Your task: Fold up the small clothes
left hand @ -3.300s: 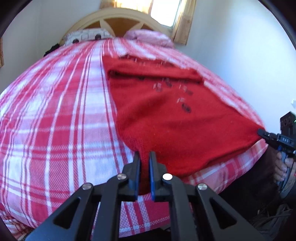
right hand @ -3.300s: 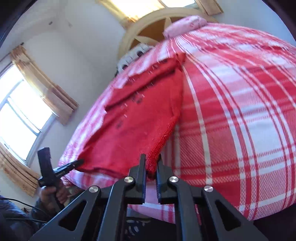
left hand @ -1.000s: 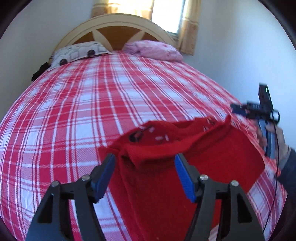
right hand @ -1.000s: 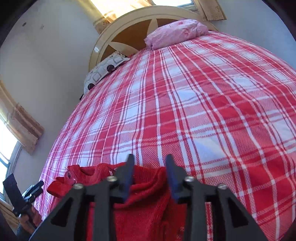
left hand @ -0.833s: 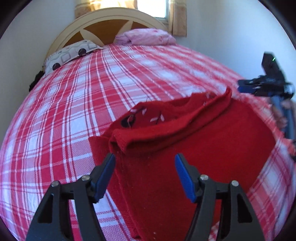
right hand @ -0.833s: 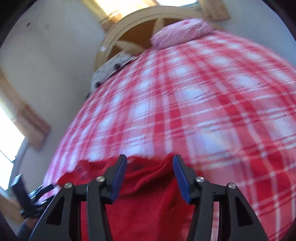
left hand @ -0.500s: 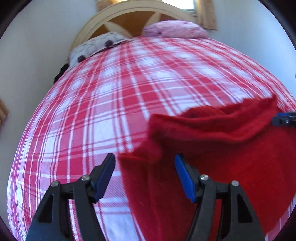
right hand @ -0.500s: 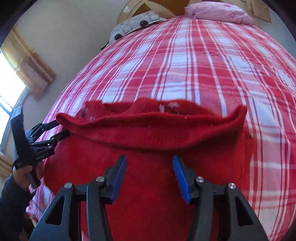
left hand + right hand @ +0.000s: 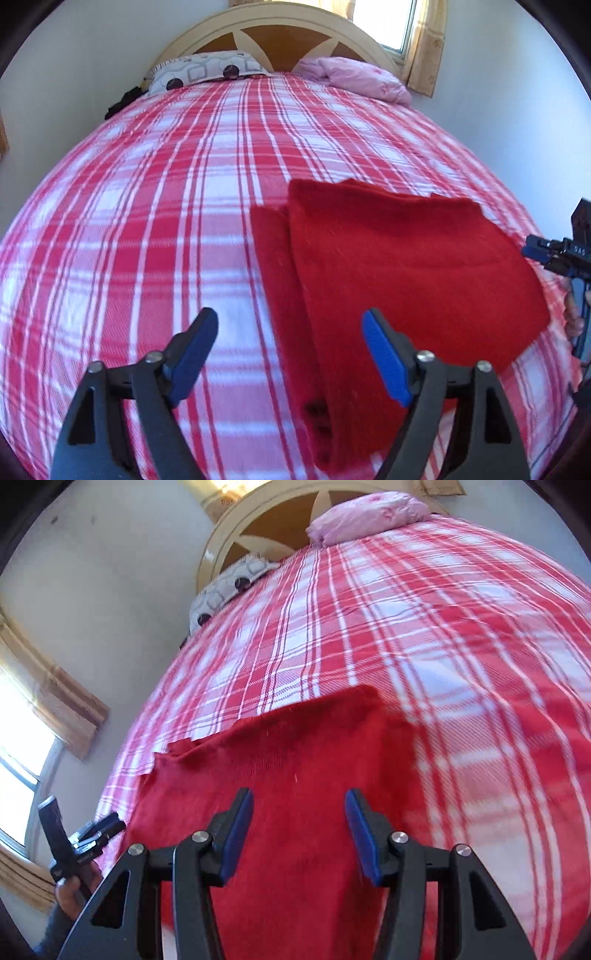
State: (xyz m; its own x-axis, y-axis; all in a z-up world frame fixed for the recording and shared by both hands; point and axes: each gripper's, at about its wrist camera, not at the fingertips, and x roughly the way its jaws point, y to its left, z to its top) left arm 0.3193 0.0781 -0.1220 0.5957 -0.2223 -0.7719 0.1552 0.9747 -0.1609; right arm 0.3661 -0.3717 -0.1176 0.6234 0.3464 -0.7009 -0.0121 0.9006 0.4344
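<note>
At the near edge of the bed, the left gripper (image 9: 290, 341) hangs above the plaid bedspread (image 9: 155, 206) with its blue-padded fingers (image 9: 384, 356) spread wide and opening further; nothing is clamped between them, and the left border of the red sweater (image 9: 406, 266) lies on the bedspread under the gap. The right gripper (image 9: 299, 827) hovers over the near part of the same sweater (image 9: 295, 760), its fingers apart and gripping nothing, the red knit lying loose beneath them. The sweater lies folded flat on the near right part of the bed, a narrower lower layer showing along its left side. Each gripper appears at the edge of the other's view, held in a hand (image 9: 75, 890), just beside the garment's outer edge. Farther off the bedspread runs bare to the head of the bed, where a grey patterned pillow (image 9: 207, 72) lies on the left and a pink pillow (image 9: 362, 79) on the right, against an arched cream headboard (image 9: 280, 26). A curtained window (image 9: 402, 22) stands behind it.
</note>
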